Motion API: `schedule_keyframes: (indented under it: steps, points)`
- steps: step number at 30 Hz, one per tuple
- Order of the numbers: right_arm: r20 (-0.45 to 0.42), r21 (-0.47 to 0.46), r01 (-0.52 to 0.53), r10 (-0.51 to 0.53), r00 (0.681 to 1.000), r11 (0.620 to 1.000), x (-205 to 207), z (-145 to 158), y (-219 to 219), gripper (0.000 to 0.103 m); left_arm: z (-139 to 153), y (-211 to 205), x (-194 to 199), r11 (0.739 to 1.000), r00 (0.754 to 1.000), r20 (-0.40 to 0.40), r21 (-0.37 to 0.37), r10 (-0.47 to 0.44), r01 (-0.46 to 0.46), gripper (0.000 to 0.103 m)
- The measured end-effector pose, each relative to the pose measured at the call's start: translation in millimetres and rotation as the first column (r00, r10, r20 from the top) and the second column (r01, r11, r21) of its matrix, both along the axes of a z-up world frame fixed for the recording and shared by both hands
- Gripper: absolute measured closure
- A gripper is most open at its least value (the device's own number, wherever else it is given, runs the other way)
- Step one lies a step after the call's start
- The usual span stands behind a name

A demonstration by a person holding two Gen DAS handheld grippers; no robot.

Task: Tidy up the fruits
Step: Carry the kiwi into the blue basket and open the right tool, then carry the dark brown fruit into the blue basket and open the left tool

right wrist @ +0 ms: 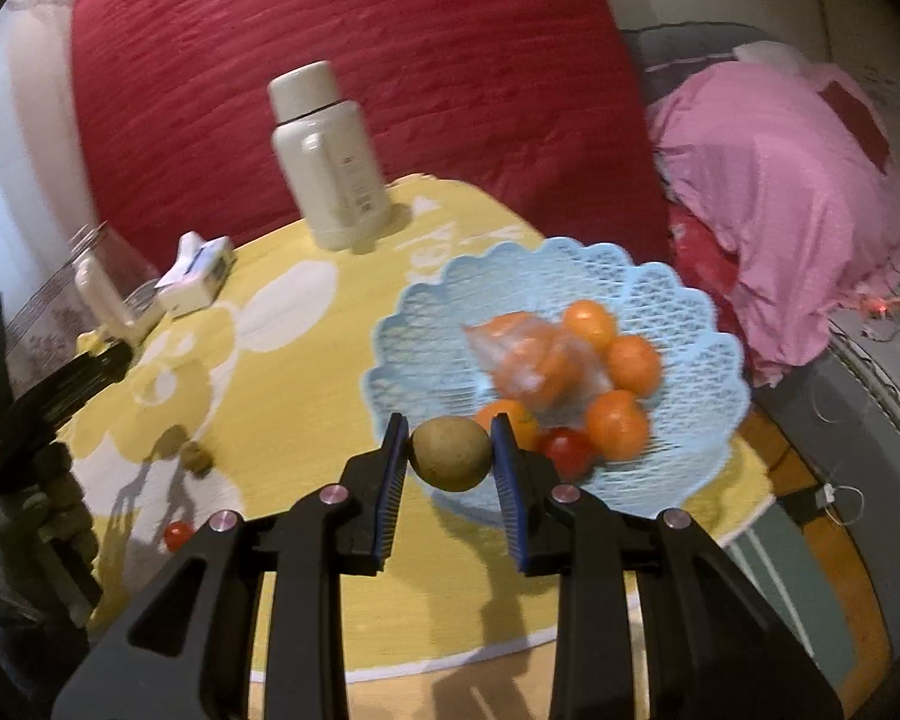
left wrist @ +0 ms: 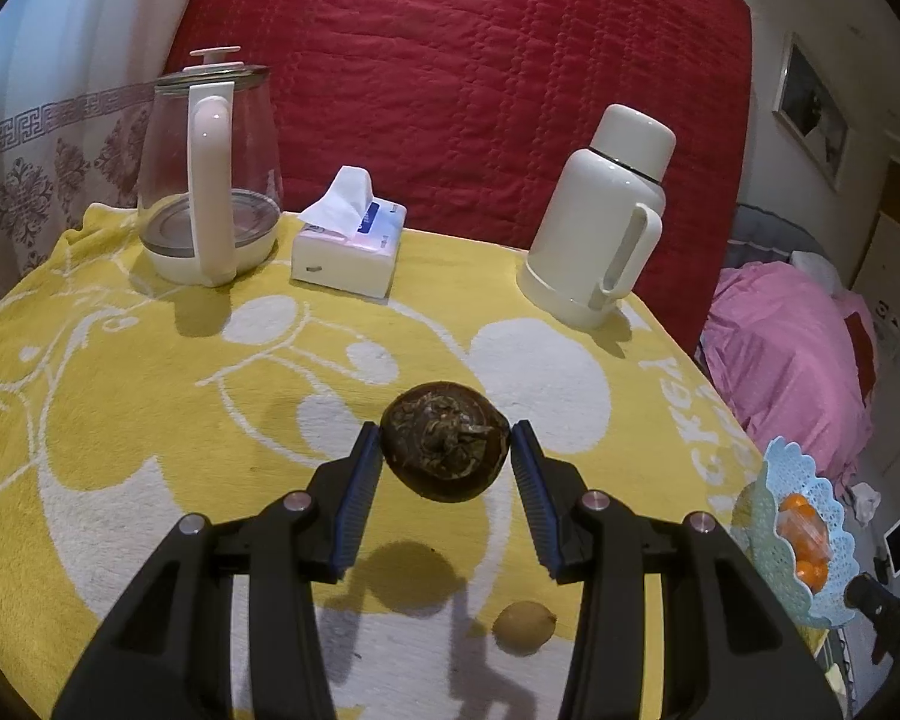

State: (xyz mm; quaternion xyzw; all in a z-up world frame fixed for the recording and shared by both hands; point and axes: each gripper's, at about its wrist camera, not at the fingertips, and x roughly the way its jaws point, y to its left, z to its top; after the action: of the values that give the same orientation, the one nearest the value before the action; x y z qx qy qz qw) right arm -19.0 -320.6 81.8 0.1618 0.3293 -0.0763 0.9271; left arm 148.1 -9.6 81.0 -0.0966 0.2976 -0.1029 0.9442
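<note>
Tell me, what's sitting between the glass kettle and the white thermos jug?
A white tissue box with a tissue sticking up sits between the clear glass kettle and the white thermos jug on the yellow towel, seen in the left wrist view.

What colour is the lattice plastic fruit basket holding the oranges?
Light blue lattice plastic fruit basket; it shows best in the right wrist view.

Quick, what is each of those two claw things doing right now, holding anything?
Left gripper: shut on the dark brown fruit, lifted above the table.
Right gripper: shut on the yellowish-green fruit, at the blue basket's near rim.
</note>
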Motion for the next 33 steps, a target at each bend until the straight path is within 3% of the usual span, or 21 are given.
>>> schedule_keyframes:
  steps: [16,17,18,20,33]
  points:
    - [-0.045,0.000,0.115,-0.115,0.992,0.993,-7,-22,-37,0.073,0,-8,-3,1.000,1.000,0.007,0.010,-0.021,0.021,0.058]
    - [-0.048,0.005,0.120,-0.120,0.992,0.993,-8,-23,-39,0.070,0,-8,-3,1.000,1.000,0.007,0.009,-0.021,0.021,0.058]
    - [-0.048,0.009,0.124,-0.124,0.991,0.992,-8,-23,-40,0.059,0,-8,-3,1.000,1.000,0.007,0.009,-0.021,0.021,0.058]
    - [-0.041,0.011,0.139,-0.138,0.990,0.990,-10,-23,-41,0.047,0,-8,-3,1.000,1.000,0.008,0.009,-0.021,0.021,0.058]
    - [-0.013,-0.018,0.139,-0.140,0.990,0.990,-19,-17,-37,0.047,4,-27,-14,0.997,0.997,0.032,0.029,-0.072,0.071,0.058]
